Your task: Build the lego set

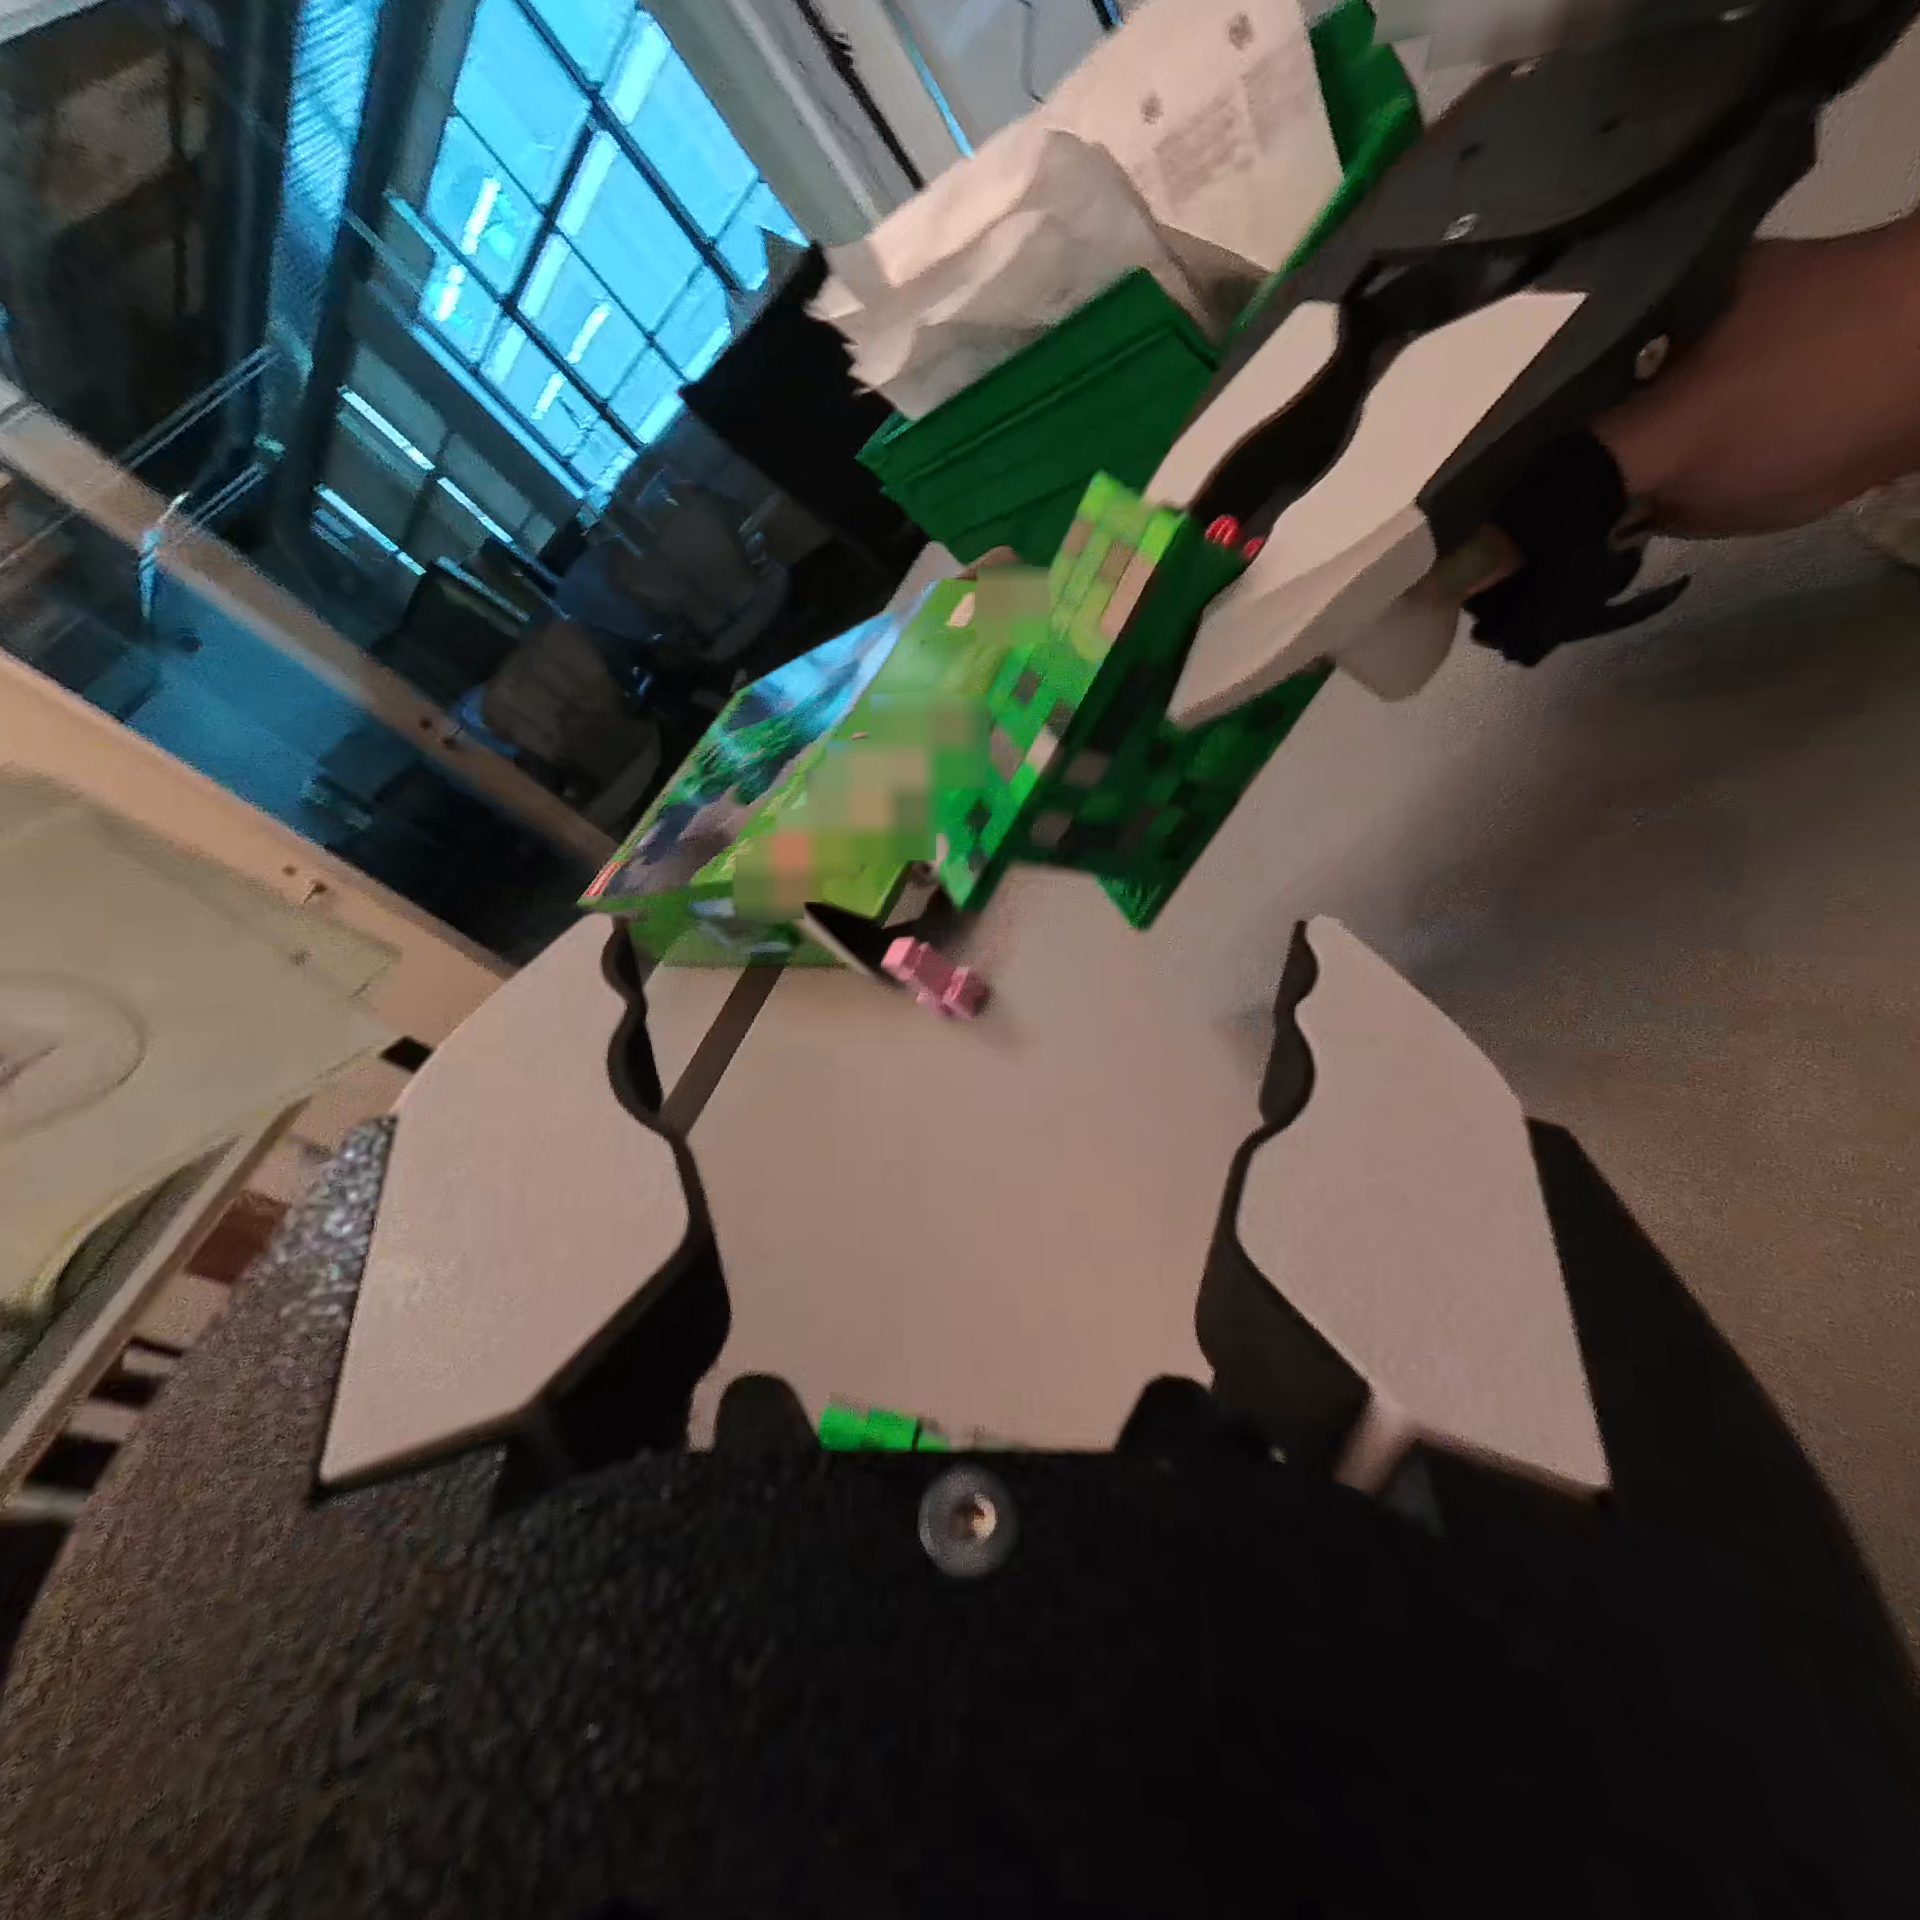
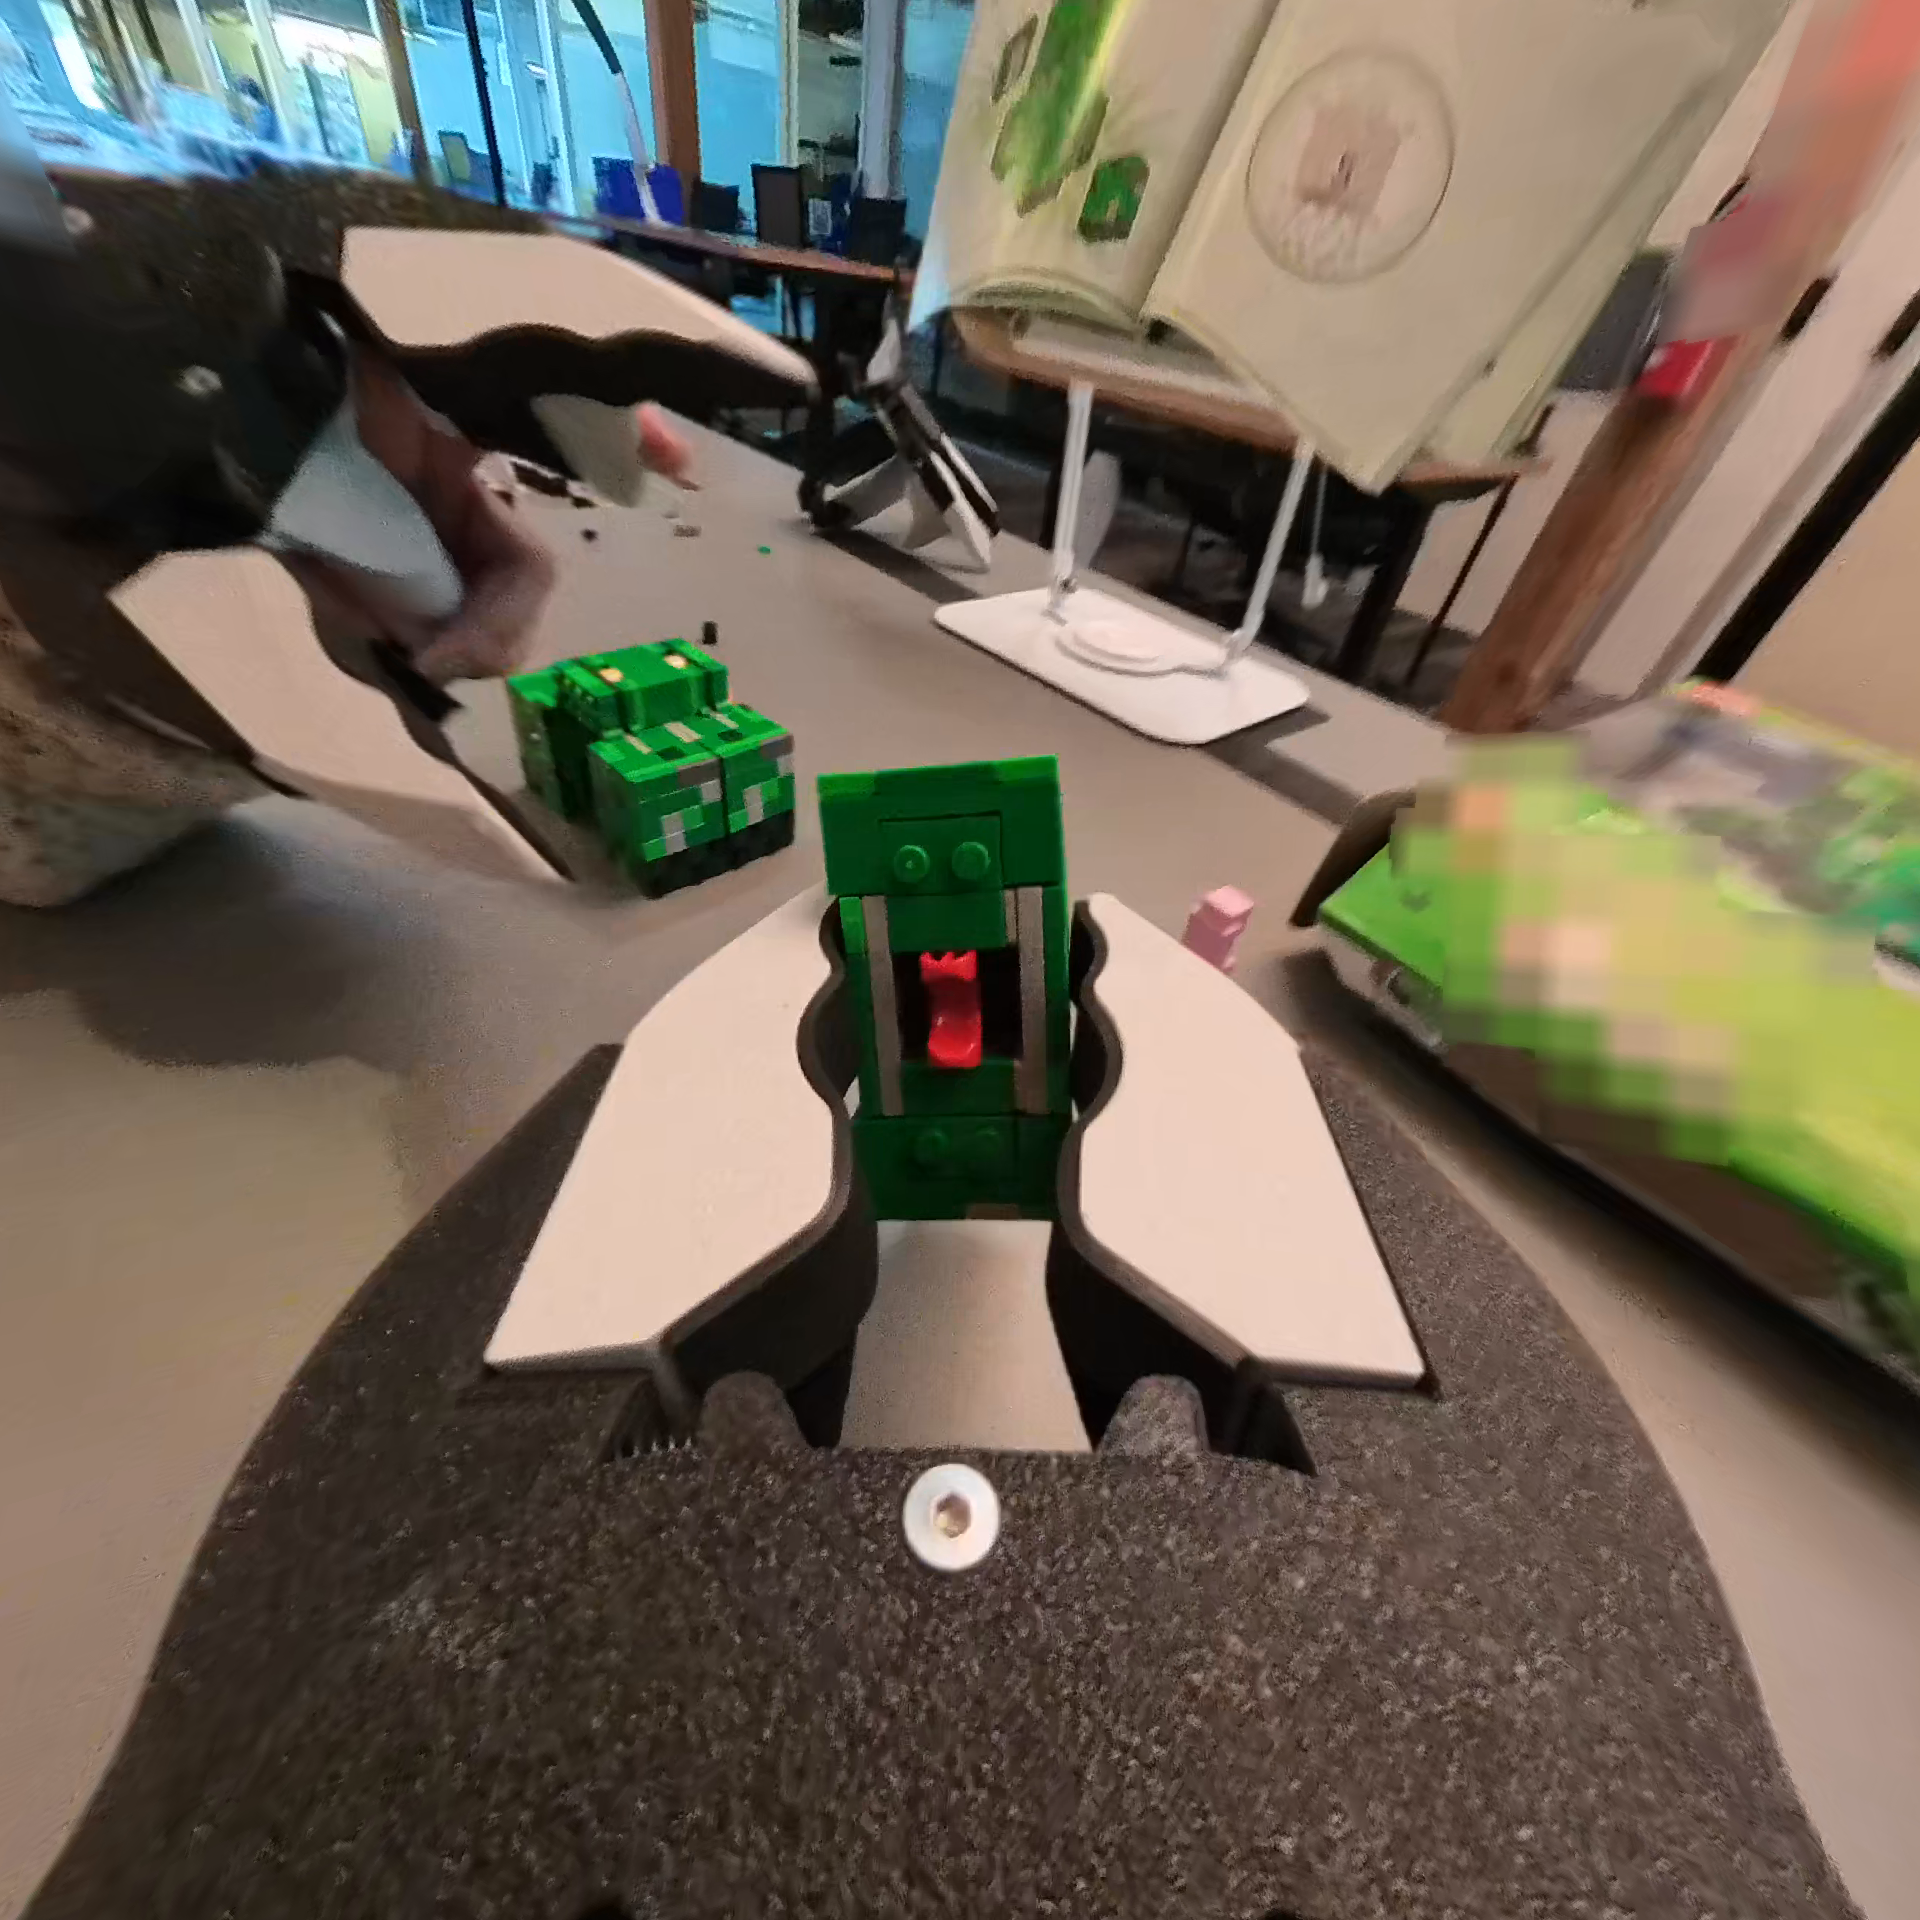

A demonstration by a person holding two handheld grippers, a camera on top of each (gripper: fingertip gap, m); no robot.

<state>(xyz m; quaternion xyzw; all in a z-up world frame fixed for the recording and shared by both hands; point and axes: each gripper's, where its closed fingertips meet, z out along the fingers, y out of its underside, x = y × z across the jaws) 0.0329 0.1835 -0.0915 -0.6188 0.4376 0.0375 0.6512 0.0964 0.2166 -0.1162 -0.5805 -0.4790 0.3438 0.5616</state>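
Observation:
My right gripper [image 2: 958,935] is shut on a tall green lego build [image 2: 951,831] with grey strips and a red piece [image 2: 951,1013] in its hollow, held upright above the grey table [image 2: 312,1091]. It also shows at the upper right of the left wrist view [image 1: 1169,608], holding the green build [image 1: 1122,717]. A second, blocky green build [image 2: 655,758] stands on the table beyond. My left gripper [image 1: 966,987] is open and empty, tilted above the table; in the right wrist view it [image 2: 675,623] hovers over the blocky build. A small pink piece [image 1: 935,977] [image 2: 1216,925] lies near the box.
The green lego box [image 1: 769,831] [image 2: 1621,987] lies on the table to the right. An open instruction booklet [image 2: 1247,187] sits on a white stand [image 2: 1122,665]. Green bins [image 1: 1039,416] and a white paper bag [image 1: 1039,239] stand behind. Tiny loose pieces [image 2: 675,530] lie far back.

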